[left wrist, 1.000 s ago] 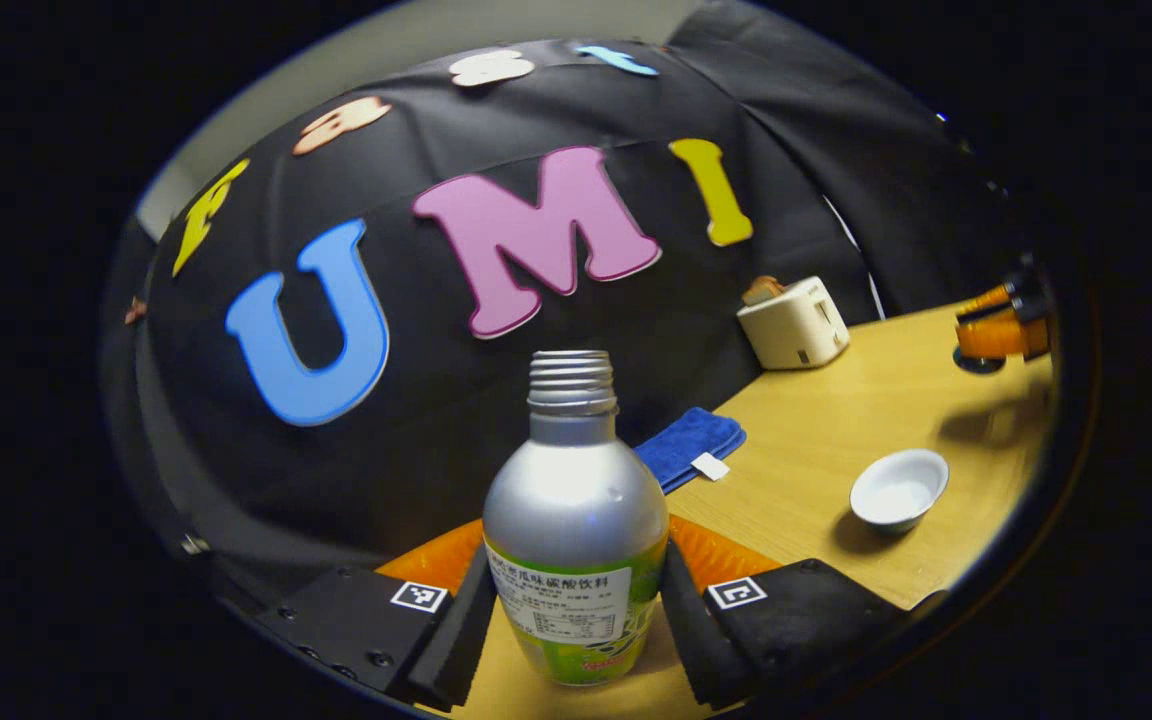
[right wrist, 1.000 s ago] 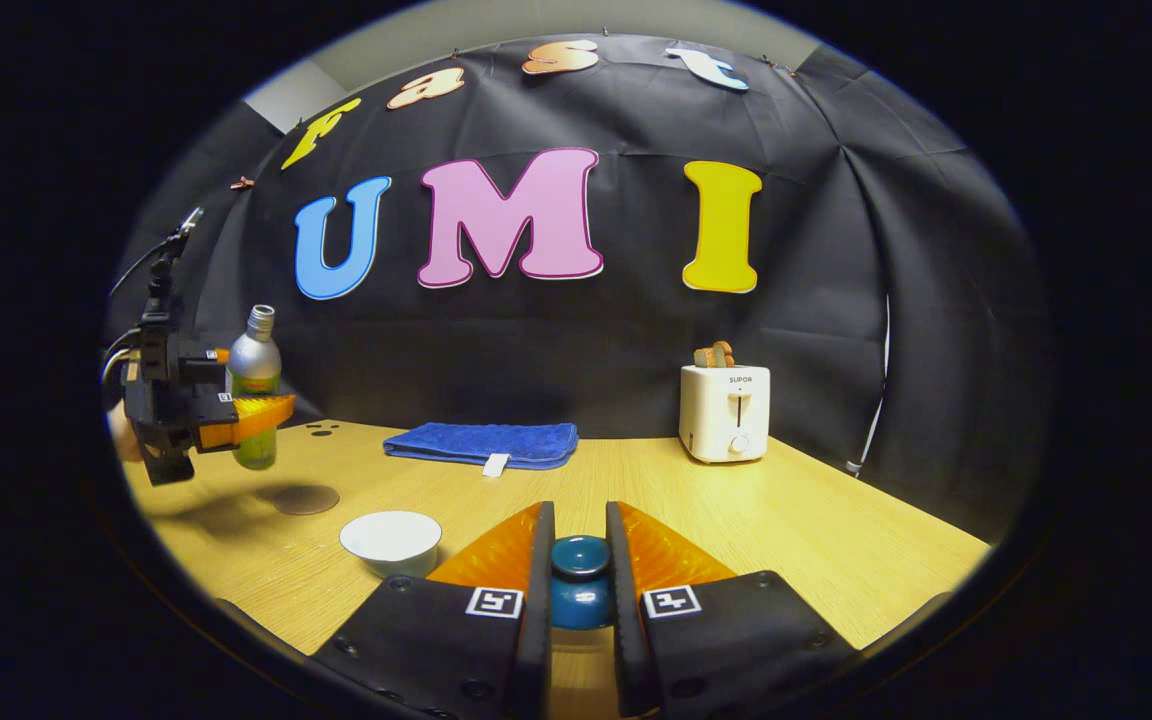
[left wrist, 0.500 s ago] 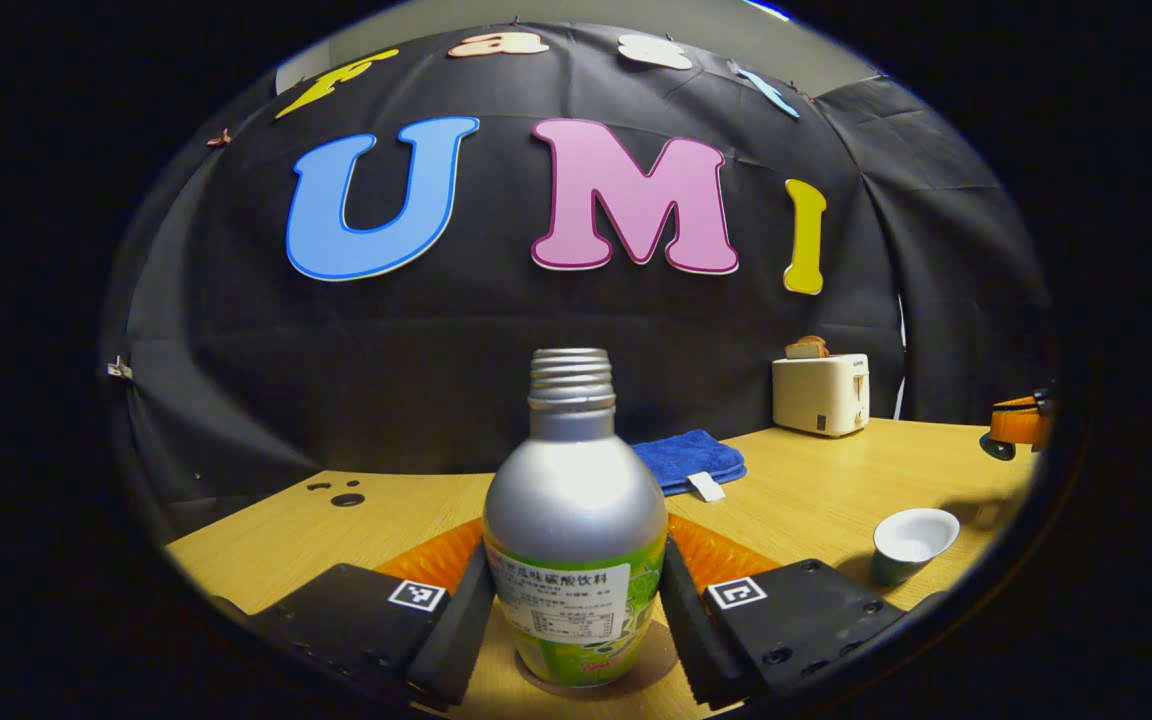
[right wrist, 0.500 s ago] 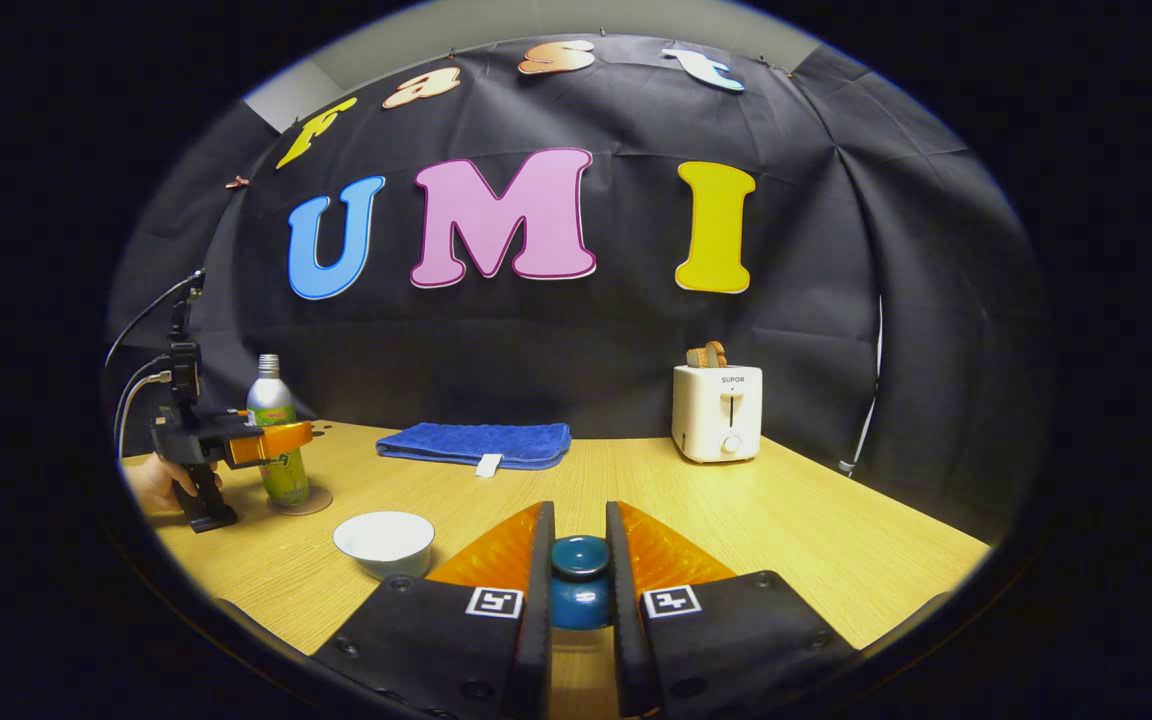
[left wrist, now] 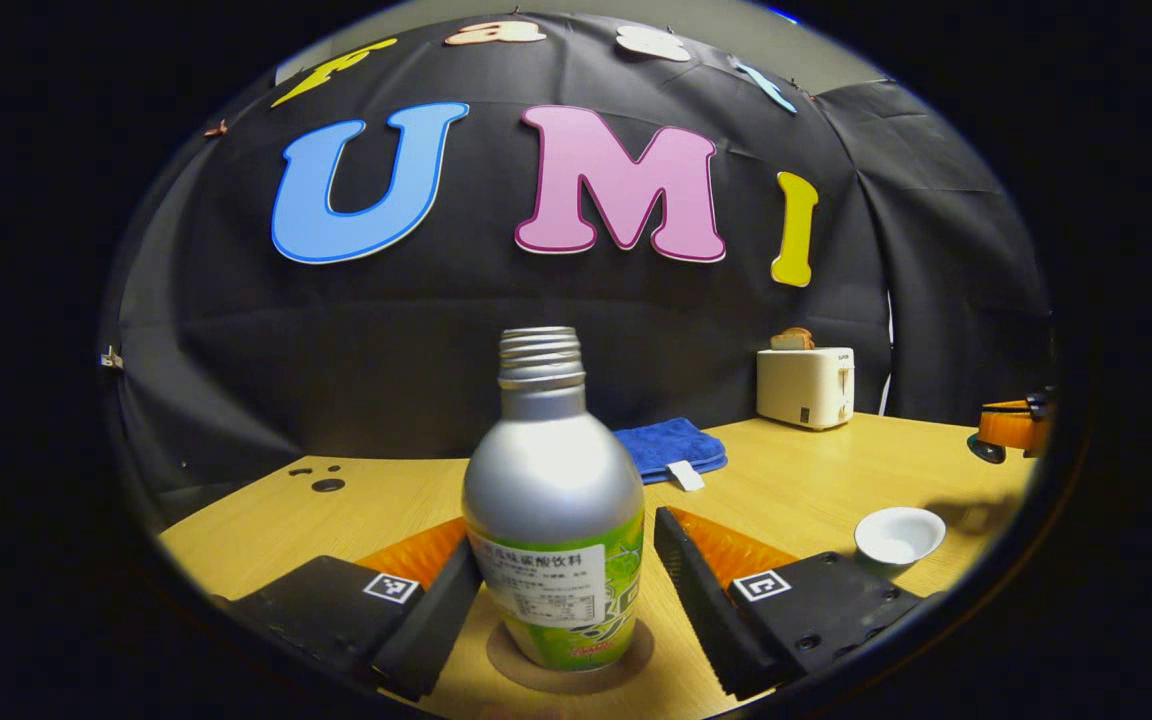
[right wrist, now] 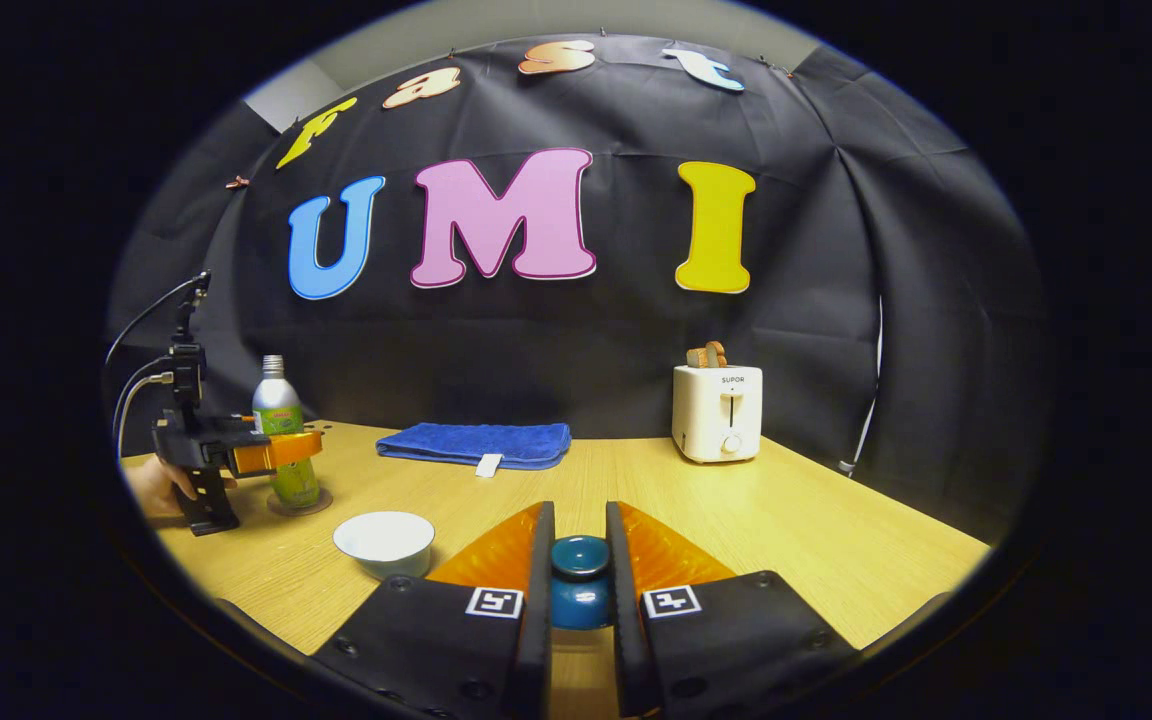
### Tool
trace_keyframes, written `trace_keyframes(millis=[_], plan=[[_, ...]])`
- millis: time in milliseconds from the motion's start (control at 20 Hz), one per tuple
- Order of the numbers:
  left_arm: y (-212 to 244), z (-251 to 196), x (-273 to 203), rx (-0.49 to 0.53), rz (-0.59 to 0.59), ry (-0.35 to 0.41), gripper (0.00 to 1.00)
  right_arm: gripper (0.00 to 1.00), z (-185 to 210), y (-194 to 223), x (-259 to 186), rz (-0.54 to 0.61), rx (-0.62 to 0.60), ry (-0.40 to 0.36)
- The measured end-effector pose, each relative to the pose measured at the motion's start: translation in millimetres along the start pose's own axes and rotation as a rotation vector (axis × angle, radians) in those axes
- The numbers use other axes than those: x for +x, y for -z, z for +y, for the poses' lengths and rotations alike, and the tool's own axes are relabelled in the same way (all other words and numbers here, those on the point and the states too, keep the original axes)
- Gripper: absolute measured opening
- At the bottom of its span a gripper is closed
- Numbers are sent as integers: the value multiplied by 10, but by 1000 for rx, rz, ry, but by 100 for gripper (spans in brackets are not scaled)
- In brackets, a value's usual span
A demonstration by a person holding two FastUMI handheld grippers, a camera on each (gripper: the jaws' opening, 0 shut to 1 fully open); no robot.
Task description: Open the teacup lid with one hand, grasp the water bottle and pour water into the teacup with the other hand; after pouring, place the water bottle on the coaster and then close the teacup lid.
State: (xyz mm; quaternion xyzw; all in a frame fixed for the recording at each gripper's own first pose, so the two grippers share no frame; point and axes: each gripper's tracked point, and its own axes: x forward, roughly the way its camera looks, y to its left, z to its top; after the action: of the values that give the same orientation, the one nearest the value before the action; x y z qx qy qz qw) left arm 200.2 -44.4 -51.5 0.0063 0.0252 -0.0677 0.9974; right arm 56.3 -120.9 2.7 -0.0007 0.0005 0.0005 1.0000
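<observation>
While the bottle [left wrist: 551,520] stands upright on the coaster [left wrist: 570,662], the left gripper [left wrist: 561,585] is held level around it, jaws parted and clear of its sides. The lid [right wrist: 579,580] is pinched in the right gripper [right wrist: 579,600], raised beside the uncovered teacup [right wrist: 385,541] on the tabletop [right wrist: 816,540].

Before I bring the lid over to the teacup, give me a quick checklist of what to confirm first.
1. Water bottle upright on coaster: ok.
2. Left gripper released: ok; fingers stand apart from the bottle.
3. Left gripper clear of the bottle: not ok; it flanks it.
4. Right gripper shut on teacup lid: ok.
5. Teacup upright, uncovered: ok.
6. Water level in teacup: cannot tell.
</observation>
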Motion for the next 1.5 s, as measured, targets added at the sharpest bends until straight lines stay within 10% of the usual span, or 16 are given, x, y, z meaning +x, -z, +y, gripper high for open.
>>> trace_keyframes(millis=[450,1150,1500], plan=[[128,7,-744,-67,74,-45,96,29,15,1,0,-1,2,-5],[-56,344,-1412,-47,-55,-115,96,29,1459,75,495,84,-60,-329],[-49,352,-1438,-49,-57,-100,96,29,1663,295,538,161,-111,-345]])
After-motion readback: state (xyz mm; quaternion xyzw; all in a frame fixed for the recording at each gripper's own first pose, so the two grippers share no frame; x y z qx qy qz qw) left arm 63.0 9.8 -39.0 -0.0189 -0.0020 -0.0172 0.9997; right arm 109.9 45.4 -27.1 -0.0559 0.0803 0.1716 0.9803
